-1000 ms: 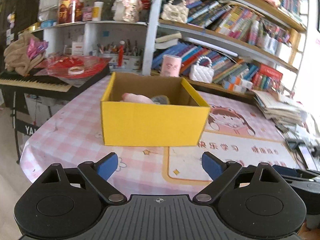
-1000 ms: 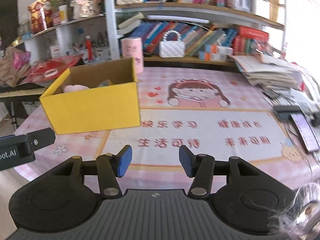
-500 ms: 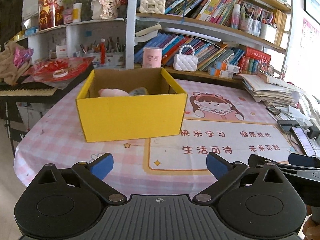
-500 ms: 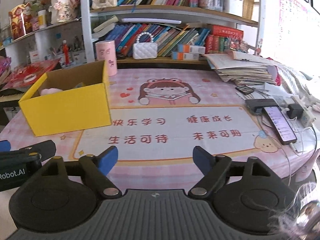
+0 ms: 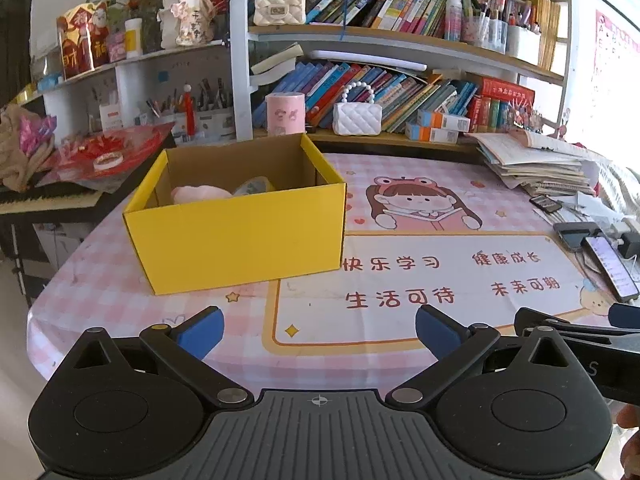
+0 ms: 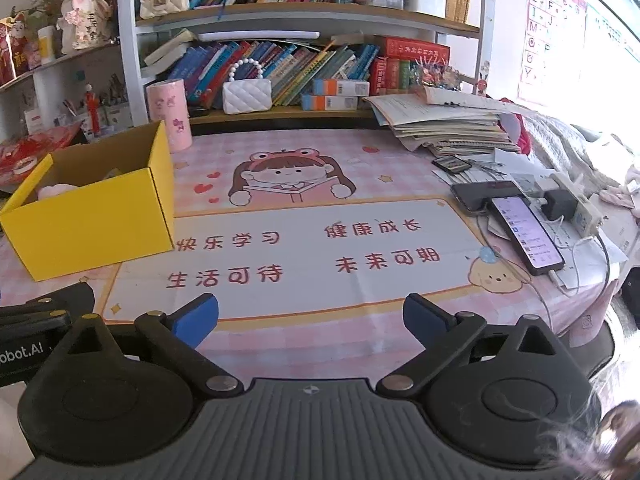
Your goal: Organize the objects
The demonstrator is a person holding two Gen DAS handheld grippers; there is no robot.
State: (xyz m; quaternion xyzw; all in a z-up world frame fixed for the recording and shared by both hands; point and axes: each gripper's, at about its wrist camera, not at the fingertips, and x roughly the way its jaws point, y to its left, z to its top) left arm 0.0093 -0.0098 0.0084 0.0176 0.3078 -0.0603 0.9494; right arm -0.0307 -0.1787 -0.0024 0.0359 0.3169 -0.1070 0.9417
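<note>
Two hand-held grippers above the near edge of a table [image 5: 100, 280] with a pink checked cloth. Left gripper [image 5: 318, 330] spread wide, blue fingertips [image 5: 200, 330] well apart, nothing between them. Right gripper [image 6: 312, 316] likewise spread wide and holding nothing, its blue fingertips [image 6: 424, 316] hanging over the near border of a printed mat [image 6: 320, 248] with red characters and a cartoon girl reading a book. On the left part of the table, a yellow cardboard box [image 5: 240, 236], open at the top, brown inside, its right corner just overlapping the mat's edge. Inside the box, a soft pink thing [image 5: 198, 193] against the left half and, beside it on the right, a rounded grey-yellow thing [image 5: 254, 185]; what either is, cannot tell. Behind the box, near the table's far edge, a pink cylinder [image 5: 285, 114] standing upright, and to its right a white quilted handbag [image 5: 357, 118] with a bead handle on the low shelf. On the right side of the table, a stack of papers and books [image 6: 448, 128], a lit phone [image 6: 528, 236] lying flat beside a dark phone [image 6: 486, 194], with cables and a plug block just beyond. Behind everything, a bookshelf [image 5: 400, 36] crammed with leaning books, a cream handbag [image 5: 280, 6] on the upper board. Part of the right gripper's arm visible at the right edge of the left wrist view, close beside the left one.
</note>
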